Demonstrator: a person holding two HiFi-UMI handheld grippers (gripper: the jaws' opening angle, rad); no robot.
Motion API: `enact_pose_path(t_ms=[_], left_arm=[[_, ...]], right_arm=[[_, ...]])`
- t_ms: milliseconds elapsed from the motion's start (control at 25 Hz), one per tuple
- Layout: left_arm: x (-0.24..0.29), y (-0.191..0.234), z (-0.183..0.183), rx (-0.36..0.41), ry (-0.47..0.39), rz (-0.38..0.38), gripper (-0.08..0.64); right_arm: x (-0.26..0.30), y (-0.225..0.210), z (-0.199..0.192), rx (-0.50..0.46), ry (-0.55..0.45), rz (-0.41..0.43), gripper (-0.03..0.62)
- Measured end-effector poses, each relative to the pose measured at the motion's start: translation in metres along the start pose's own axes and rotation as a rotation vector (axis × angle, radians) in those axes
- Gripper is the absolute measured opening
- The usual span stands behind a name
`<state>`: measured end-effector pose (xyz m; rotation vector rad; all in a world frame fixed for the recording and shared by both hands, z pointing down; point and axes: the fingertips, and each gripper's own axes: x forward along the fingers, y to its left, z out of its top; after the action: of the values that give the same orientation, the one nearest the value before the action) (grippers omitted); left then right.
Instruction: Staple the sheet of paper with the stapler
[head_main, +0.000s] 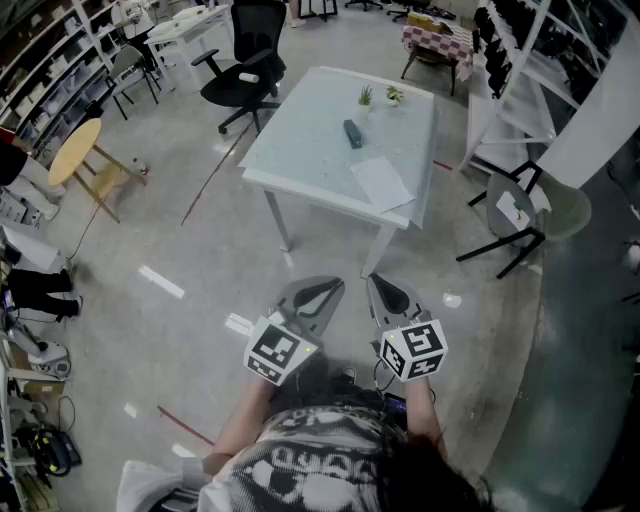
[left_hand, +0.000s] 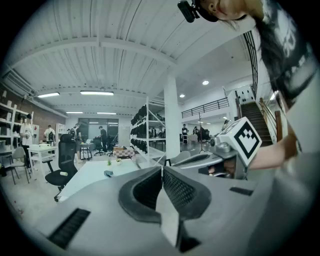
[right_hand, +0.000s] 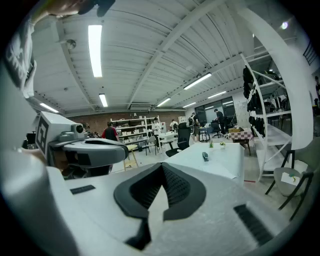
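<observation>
I see the right gripper with its black ribbed jaws closed tip to tip and nothing between them. Beyond the tips stands a white rectangular table. A small dark stapler lies on its top, and farther back two small green potted plants stand side by side. The grey left gripper, with its black-and-white marker cube, sits at my left. A black office chair stands behind the table.

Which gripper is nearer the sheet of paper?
Right. The right gripper is short of the table, in line with the sheet of paper; the left gripper is offset leftward.
</observation>
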<state>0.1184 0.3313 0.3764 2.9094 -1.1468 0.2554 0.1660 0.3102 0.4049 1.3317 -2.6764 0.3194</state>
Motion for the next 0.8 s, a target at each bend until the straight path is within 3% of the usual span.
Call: enact_pose_path(t_ms=[800], left_arm=[[-0.002, -0.030, 0.005, 0.017, 0.013, 0.075, 0.009]], right_arm=[[-0.030, -0.009, -0.007, 0.002, -0.025, 0.051, -0.008]])
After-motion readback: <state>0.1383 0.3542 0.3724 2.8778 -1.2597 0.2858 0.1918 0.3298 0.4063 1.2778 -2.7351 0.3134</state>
